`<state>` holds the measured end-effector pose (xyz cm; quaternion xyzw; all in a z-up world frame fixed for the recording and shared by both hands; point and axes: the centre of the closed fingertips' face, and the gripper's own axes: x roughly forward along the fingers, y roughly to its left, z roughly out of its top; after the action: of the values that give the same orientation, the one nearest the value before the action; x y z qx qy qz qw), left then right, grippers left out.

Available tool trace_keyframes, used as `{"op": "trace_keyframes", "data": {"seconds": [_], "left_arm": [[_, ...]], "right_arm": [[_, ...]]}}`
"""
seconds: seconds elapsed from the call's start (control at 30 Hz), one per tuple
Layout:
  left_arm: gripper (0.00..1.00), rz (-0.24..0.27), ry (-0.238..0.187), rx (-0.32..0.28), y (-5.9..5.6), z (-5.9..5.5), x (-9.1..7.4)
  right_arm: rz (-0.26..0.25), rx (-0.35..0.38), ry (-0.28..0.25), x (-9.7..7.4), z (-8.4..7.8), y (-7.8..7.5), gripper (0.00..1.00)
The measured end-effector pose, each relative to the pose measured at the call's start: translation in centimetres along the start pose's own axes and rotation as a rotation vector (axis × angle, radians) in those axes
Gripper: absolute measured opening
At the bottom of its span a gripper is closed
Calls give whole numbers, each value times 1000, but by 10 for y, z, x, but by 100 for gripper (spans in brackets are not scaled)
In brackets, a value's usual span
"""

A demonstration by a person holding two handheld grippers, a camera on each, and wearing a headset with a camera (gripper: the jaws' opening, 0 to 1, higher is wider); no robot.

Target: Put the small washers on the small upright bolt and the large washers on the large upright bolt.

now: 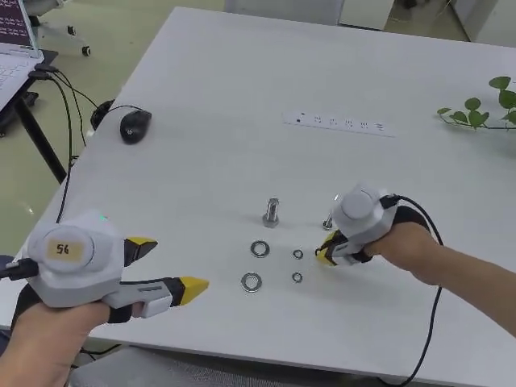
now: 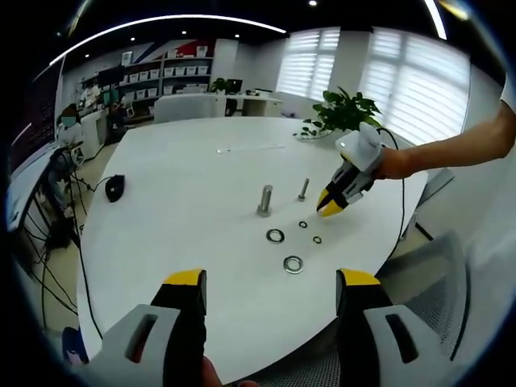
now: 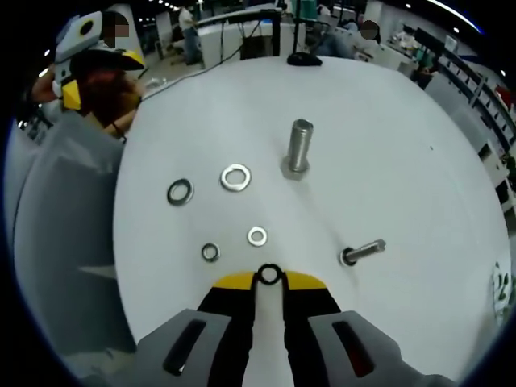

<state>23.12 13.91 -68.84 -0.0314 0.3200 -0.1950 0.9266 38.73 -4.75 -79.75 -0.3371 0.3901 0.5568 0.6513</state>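
Note:
The large upright bolt (image 1: 272,212) and the small upright bolt (image 1: 327,222) stand mid-table. Two large washers (image 1: 260,248) (image 1: 251,281) and two small washers (image 1: 298,254) (image 1: 297,277) lie flat in front of them. My right gripper (image 1: 326,248) sits low beside the small bolt, and in the right gripper view it (image 3: 269,278) is shut on a small washer (image 3: 269,275) held upright at its tips. The small bolt (image 3: 363,251) is just right of those tips, the large bolt (image 3: 298,149) ahead. My left gripper (image 1: 169,264) hovers open near the front-left edge, nothing between its fingers (image 2: 184,278).
A black computer mouse (image 1: 135,125) and its cables lie at the table's left edge. A white power strip (image 1: 339,122) lies further back, and a potted plant (image 1: 484,109) at the far right. A laptop (image 1: 12,48) stands off the table to the left.

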Motion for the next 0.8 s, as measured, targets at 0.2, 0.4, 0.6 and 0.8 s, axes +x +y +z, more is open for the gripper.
{"op": "trace_keyframes", "data": {"seconds": [0.2, 0.4, 0.6, 0.8], "left_arm": [[65, -4, 1, 0, -1, 0, 2], [65, -12, -1, 2, -3, 2, 4], [65, -16, -1, 4, -5, 3, 5], [65, -11, 1, 3, -3, 2, 3]], "right_arm": [[-45, 25, -9, -21, -6, -23, 13], [-94, 21, -13, -44, -3, -47, 13], [-111, 6, -17, -52, 6, -58, 13], [-99, -56, 2, -57, 19, -56, 13]]}}
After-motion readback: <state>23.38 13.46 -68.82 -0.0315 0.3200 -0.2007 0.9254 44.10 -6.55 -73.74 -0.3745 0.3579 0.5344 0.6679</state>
